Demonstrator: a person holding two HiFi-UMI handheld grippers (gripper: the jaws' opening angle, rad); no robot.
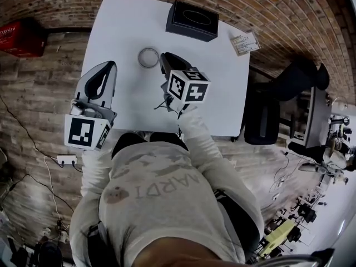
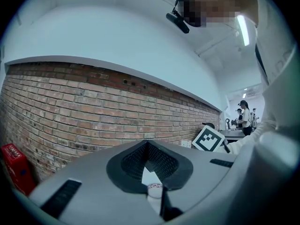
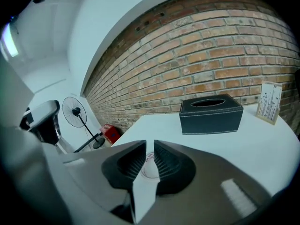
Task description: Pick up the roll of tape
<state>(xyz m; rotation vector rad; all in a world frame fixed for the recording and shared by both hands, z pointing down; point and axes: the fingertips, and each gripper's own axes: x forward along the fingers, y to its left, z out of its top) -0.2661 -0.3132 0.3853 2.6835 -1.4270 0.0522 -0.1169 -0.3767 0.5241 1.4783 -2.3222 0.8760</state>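
Two things decide this pick: how wide the right gripper point(image 3: 150, 144) stands, and where it straddles the clear, ring-shaped roll of tape point(image 1: 140, 58). Its dark ribbed fingers point(image 3: 129, 161) are parted by only a narrow slit, with nothing between them. The roll lies flat on the white table point(image 1: 122, 32) just ahead of the fingertips and a little below them, and it shows through the slit in the right gripper view.

As I judge it, that slit is far too narrow to go over the whole ring, so the better plan is to pinch one wall. One finger goes down inside the hole, and the other goes outside the rim nearest the fingertips. The slit likely needs to be somewhat wider first. The tips should come down tilted, stop as they meet the tabletop, and close gently, because a light plastic ring is probably slick and may skate away from a one-sided push.

The black leatherette tissue box point(image 1: 192, 20) sits well beyond the fingertips and should not interfere. The left gripper point(image 1: 109, 65) has its fingers pressed together at the tips and is empty, well to the left of the roll. It is best parked there, out of the right one's path.
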